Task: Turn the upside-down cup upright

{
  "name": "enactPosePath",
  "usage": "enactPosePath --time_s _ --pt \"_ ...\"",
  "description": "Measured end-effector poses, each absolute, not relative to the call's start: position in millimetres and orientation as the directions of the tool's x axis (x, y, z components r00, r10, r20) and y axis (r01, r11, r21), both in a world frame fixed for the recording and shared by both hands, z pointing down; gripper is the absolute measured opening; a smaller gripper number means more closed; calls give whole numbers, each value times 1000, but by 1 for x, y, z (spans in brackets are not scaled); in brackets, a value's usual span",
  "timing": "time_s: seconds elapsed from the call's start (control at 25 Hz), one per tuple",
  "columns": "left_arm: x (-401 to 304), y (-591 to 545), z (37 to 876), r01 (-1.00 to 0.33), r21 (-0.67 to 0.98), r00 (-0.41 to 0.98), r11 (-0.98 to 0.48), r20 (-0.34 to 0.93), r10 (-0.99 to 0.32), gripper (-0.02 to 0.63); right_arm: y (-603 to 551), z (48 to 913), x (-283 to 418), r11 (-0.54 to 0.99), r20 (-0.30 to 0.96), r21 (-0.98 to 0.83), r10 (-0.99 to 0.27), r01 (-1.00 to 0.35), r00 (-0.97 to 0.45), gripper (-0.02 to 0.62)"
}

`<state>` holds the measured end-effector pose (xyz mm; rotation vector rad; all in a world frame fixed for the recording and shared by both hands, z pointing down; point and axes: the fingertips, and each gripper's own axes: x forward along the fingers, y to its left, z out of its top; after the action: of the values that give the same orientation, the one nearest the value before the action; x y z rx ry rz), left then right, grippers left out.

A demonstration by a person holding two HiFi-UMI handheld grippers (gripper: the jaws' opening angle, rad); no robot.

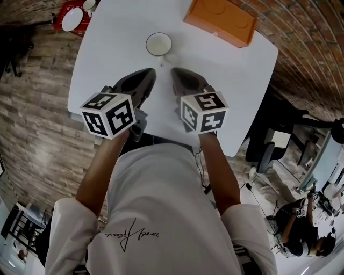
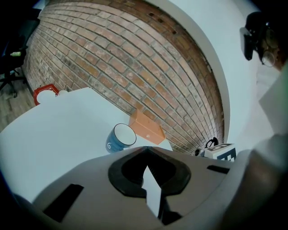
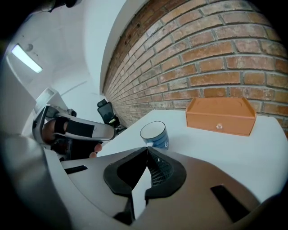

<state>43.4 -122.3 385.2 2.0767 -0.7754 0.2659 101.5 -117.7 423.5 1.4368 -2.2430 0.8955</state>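
A blue cup (image 1: 158, 44) with a white inside stands upright, mouth up, on the white table (image 1: 113, 48), untouched by either gripper. In the left gripper view the cup (image 2: 120, 138) sits just beyond the jaw tips; in the right gripper view the cup (image 3: 154, 134) is likewise just ahead. My left gripper (image 1: 151, 71) and right gripper (image 1: 174, 70) hover side by side a little nearer to me than the cup. Both the left gripper (image 2: 145, 148) and the right gripper (image 3: 147, 147) are shut, tips touching, with nothing held.
An orange box (image 1: 220, 20) with a small knob lies at the table's far right, behind the cup. A red tray (image 1: 72, 16) with white dishes sits beyond the far left corner. A brick wall runs behind the table, with office chairs on the floor.
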Motion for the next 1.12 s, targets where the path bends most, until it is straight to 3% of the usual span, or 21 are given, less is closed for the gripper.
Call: enactPosePath --time_s 1.12 --pt "-1 -29 302 -481 677 869 -556 286 -403 9 -27 323 65 361 491 -264 -748 -894 -447 20"
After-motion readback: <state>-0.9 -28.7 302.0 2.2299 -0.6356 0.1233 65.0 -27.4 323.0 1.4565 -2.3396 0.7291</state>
